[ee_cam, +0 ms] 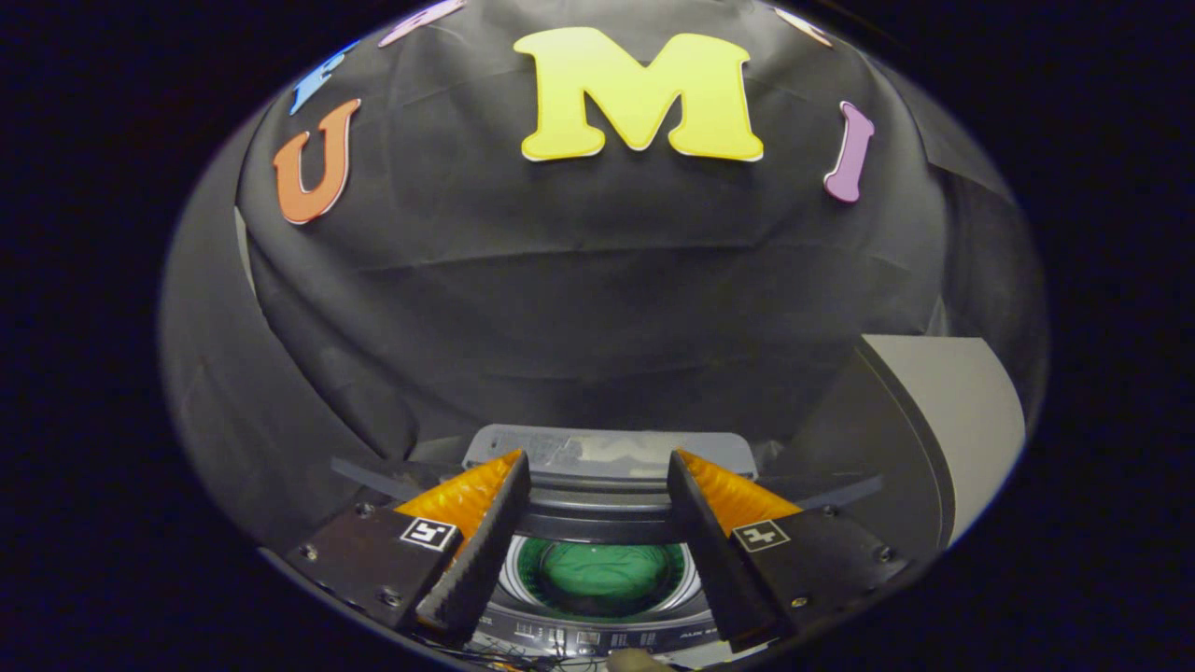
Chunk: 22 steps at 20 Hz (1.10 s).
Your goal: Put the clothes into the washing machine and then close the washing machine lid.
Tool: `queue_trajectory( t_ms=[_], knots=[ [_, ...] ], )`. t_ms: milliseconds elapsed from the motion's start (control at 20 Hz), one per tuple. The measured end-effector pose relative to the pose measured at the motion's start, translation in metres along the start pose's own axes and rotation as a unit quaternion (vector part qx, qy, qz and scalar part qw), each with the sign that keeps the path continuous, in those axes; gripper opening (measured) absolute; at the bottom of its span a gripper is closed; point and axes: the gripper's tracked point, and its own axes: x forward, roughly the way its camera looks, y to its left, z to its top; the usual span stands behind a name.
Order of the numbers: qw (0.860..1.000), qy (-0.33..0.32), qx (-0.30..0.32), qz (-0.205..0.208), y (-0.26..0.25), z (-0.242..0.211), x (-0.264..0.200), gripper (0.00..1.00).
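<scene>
I hold my gripper (597, 467) released, its two fingers (485, 551) spread wide with nothing between them but open air, above the washing machine (597, 630). Below and between the fingers I look down into the round drum, where the green clothes (597, 574) lie bunched at the bottom, well apart from either finger. The machine's lid (607, 446) stands raised just beyond my fingertips, in front of the black cloth wall (597, 308), and a pale grey panel (952, 411) stands off to my right.
</scene>
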Motion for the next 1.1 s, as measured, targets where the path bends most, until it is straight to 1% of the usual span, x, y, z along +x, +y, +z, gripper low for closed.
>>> queue_trajectory(
  t_ms=[250,400,500,800,900,1100],
  knots=[
    [0.999,0.036,-0.023,0.007,0.003,-0.048,-0.009,0.93],
    [0.998,0.061,-0.015,0.008,0.002,-0.076,-0.010,0.93],
    [0.997,0.076,-0.005,0.009,-0.001,-0.086,-0.013,0.93],
    [0.998,0.063,0.006,0.003,-0.015,-0.077,-0.031,0.93],
    [0.999,0.048,0.018,0.007,-0.021,-0.068,-0.047,0.93],
    [1.000,0.002,0.021,0.016,-0.039,-0.049,-0.091,0.93]
  ],
)
